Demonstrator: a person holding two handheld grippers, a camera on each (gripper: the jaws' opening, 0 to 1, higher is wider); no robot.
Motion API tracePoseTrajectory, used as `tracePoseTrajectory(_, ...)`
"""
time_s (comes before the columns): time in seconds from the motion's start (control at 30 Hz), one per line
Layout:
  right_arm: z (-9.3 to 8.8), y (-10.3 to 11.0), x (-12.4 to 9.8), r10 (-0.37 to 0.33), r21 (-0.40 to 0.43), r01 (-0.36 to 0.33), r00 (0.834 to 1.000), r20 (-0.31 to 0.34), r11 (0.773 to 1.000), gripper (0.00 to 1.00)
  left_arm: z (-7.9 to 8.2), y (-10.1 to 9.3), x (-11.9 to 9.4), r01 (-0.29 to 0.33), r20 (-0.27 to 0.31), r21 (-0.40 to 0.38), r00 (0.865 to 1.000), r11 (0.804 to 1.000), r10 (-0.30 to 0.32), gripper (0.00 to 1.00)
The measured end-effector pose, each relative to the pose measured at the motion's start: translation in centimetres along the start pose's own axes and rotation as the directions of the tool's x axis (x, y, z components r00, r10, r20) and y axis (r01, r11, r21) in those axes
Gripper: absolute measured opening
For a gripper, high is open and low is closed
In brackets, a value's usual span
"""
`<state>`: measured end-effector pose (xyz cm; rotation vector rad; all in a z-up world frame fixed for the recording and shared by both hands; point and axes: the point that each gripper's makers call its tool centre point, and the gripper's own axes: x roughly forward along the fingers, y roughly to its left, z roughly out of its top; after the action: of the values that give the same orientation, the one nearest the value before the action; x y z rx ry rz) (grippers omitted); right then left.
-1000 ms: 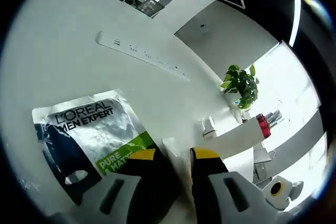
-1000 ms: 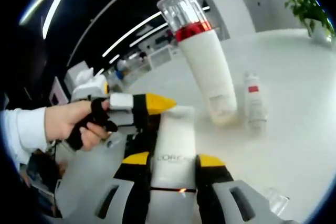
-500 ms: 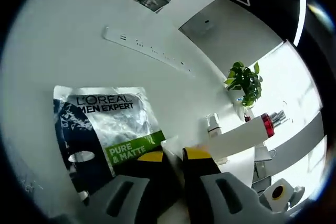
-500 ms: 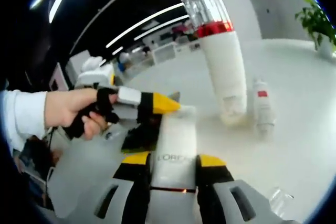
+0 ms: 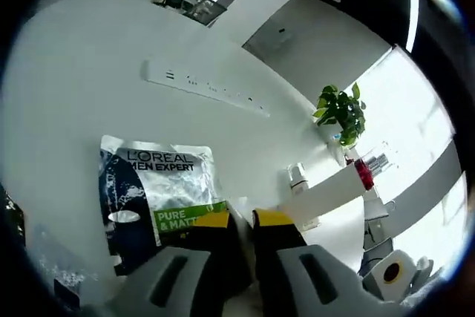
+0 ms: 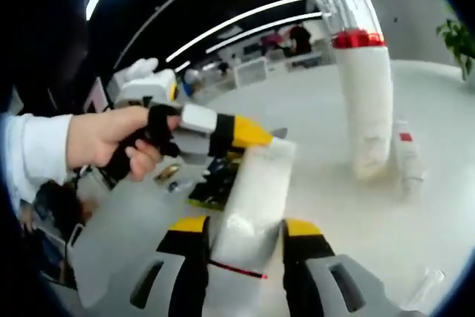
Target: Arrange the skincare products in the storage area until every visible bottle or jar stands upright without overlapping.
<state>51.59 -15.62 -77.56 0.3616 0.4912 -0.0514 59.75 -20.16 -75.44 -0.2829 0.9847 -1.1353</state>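
Fingers of the right gripper (image 6: 244, 232) and left gripper (image 6: 256, 134) clench opposite ends of the white tube (image 6: 252, 198) above the tabletop (image 5: 89, 109) (sachet (image 5: 156, 191) beneath), near the upright red-banded bottle (image 6: 365, 102).

A white table (image 5: 89, 57) carries the things. Near its middle lies a flat L'Oréal Men Expert sachet (image 5: 159, 191), with a long white power strip (image 5: 204, 88) farther off. Toward the far right a tall white tube with a red band (image 6: 365, 98) stands upright, a small white bottle (image 6: 407, 157) just beside it, and a potted plant (image 5: 340, 113) beyond.
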Motion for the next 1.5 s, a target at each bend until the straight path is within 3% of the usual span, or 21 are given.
tracePoseTrajectory(0.33, 0.5, 0.1, -1.3, 0.029, -0.015, -0.029, 1.0, 0.008, 0.999, 0.36, 1.1, -2.0, 0.4, 0.104, 0.049, 0.071, 0.993, 0.992, -0.107, 0.08)
tracePoseTrajectory(0.5, 1.6, -0.5, -1.8, -0.003, -0.167, 0.008, 0.999, 0.035, 0.986, 0.35, 2.1, -3.4, -0.3, 0.174, 0.091, 0.083, 0.979, 0.981, -0.182, 0.07)
tracePoseTrajectory(0.6, 2.0, -0.6, -1.4, -0.009, -0.208, 0.017, 0.999, 0.04, 0.978, 0.35, 2.7, -3.9, -0.4, 0.191, 0.114, 0.093, 0.973, 0.977, -0.201, 0.07)
tracePoseTrajectory(0.7, 2.7, -1.0, -1.1, -0.026, -0.292, 0.045, 0.997, 0.067, 0.955, 0.35, 3.6, -4.6, -1.0, 0.216, 0.138, 0.109, 0.963, 0.97, -0.23, 0.06)
tracePoseTrajectory(0.87, 3.1, -0.9, -1.1, -0.033, -0.333, 0.06, 0.996, 0.085, 0.941, 0.34, 4.2, -5.5, -1.9, 0.234, 0.149, 0.169, 0.954, 0.958, -0.259, 0.06)
tracePoseTrajectory(1.03, 4.3, -1.4, -1.2, -0.075, -0.412, 0.128, 0.987, 0.142, 0.902, 0.34, 4.8, -8.1, -3.0, 0.3, 0.166, 0.299, 0.919, 0.906, -0.359, 0.06)
tracePoseTrajectory(1.17, 4.8, -1.9, -1.2, -0.092, -0.459, 0.162, 0.981, 0.171, 0.874, 0.34, 4.8, -9.3, -3.8, 0.314, 0.165, 0.384, 0.902, 0.868, -0.399, 0.06)
tracePoseTrajectory(1.2, 4.8, -1.9, -1.3, -0.091, -0.461, 0.162, 0.981, 0.172, 0.873, 0.34, 4.7, -9.4, -3.9, 0.319, 0.162, 0.382, 0.901, 0.867, -0.403, 0.06)
tracePoseTrajectory(1.3, 4.7, -2.0, -1.7, -0.089, -0.466, 0.167, 0.979, 0.185, 0.869, 0.35, 4.2, -10.2, -4.4, 0.35, 0.141, 0.428, 0.885, 0.833, -0.444, 0.06)
tracePoseTrajectory(1.43, 4.1, -2.2, -2.2, -0.082, -0.436, 0.157, 0.979, 0.185, 0.886, 0.35, 3.3, -11.5, -4.8, 0.376, 0.093, 0.509, 0.87, 0.774, -0.484, 0.06)
tracePoseTrajectory(1.47, 3.9, -2.3, -2.3, -0.08, -0.432, 0.152, 0.98, 0.18, 0.889, 0.35, 3.4, -11.6, -4.9, 0.358, 0.096, 0.559, 0.868, 0.748, -0.487, 0.06)
tracePoseTrajectory(1.5, 3.8, -2.3, -2.4, -0.078, -0.433, 0.148, 0.982, 0.174, 0.889, 0.34, 3.3, -11.6, -5.0, 0.352, 0.096, 0.564, 0.87, 0.747, -0.483, 0.06)
